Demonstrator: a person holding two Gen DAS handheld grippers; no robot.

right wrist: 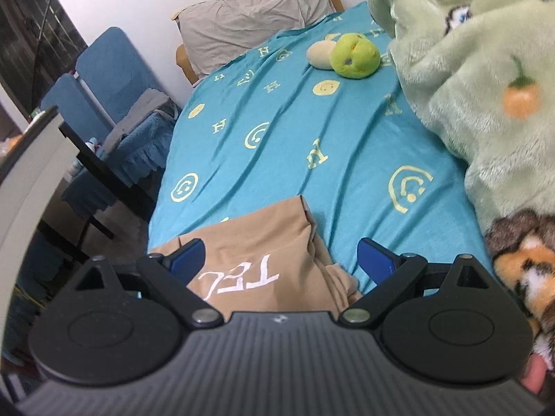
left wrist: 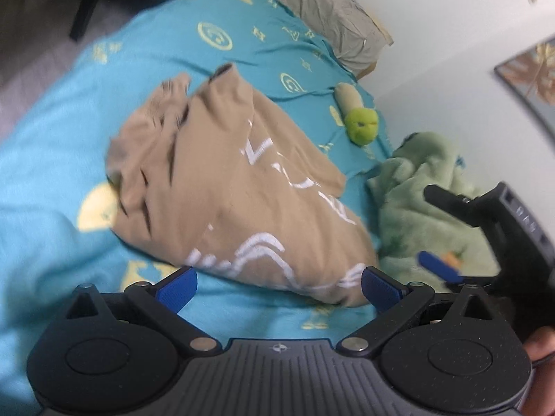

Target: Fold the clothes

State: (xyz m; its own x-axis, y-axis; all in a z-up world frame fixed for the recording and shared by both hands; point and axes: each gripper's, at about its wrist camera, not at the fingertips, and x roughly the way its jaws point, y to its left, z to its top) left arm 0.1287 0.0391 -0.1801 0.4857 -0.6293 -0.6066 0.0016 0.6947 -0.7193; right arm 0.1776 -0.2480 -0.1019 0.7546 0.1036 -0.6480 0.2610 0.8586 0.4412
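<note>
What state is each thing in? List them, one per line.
Left hand-held gripper: open, empty, over the shirt's edge.
Right hand-held gripper: open, empty, over the shirt.
Shirt: bunched and creased, partly folded, print up.
Sheet: spread over the bed, rippled.
Blanket: heaped, unfolded.
Plush toy: lying on the sheet, beside the blanket.
Pillow: creased, at the bed's head.

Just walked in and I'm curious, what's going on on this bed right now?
A person is holding a gripper in each hand, working on folding a tan shirt with white lettering that lies crumpled on the turquoise bedsheet. Both the left gripper and the right gripper are open and hover over the shirt, gripping nothing. A green fleece blanket and a small green plush toy lie off to the side.
</note>
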